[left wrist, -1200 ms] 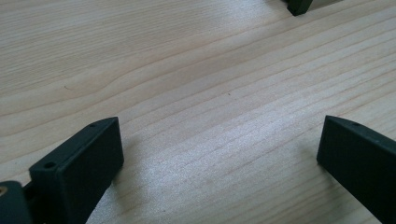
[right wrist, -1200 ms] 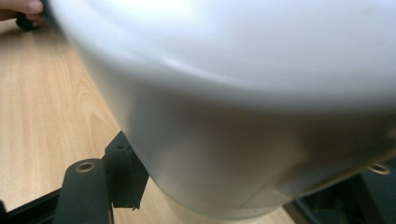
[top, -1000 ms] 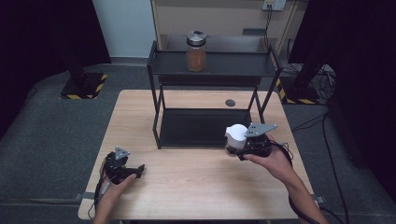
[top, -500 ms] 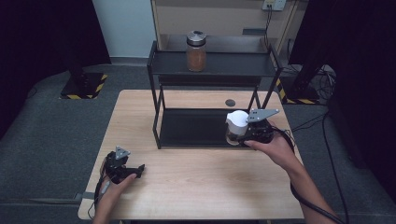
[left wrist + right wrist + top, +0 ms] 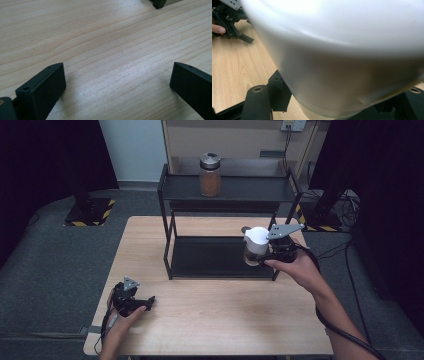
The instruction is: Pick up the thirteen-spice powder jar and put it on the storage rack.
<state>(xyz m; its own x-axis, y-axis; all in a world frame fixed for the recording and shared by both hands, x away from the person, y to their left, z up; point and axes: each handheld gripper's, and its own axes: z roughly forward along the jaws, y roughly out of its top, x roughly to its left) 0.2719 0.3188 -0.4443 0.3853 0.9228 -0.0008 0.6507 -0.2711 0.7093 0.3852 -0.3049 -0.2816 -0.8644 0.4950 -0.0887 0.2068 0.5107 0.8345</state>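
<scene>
held thing: clear jar with a wide white lid (image 5: 257, 246), right of centre in the high view; in the right gripper view the lid (image 5: 337, 50) takes up most of the frame, blurred.
right gripper: my right gripper (image 5: 267, 252) is clamped on that jar, lifted at the front right edge of the black metal two-tier rack (image 5: 170, 242).
left gripper: my left gripper (image 5: 145, 302) rests on the table at lower left of the high view, jaws spread wide, nothing between them; the left gripper view shows bare wood between both jaws.
done: jar is picked up and brought to the rack, i'd say.
left: setting it on a shelf and letting go; lower shelf (image 5: 215, 262) looks closest, can't tell which shelf is meant.
other jar: glass jar with brown contents and a metal lid (image 5: 210, 174) stands on the top shelf, upper centre.
surface: light wooden table (image 5: 225, 320), grain visible.
room: grey carpet floor (image 5: 55, 265), dark curtains (image 5: 45, 155) at both sides, yellow-black hazard tape (image 5: 75, 223) at upper left, cables at right.
</scene>
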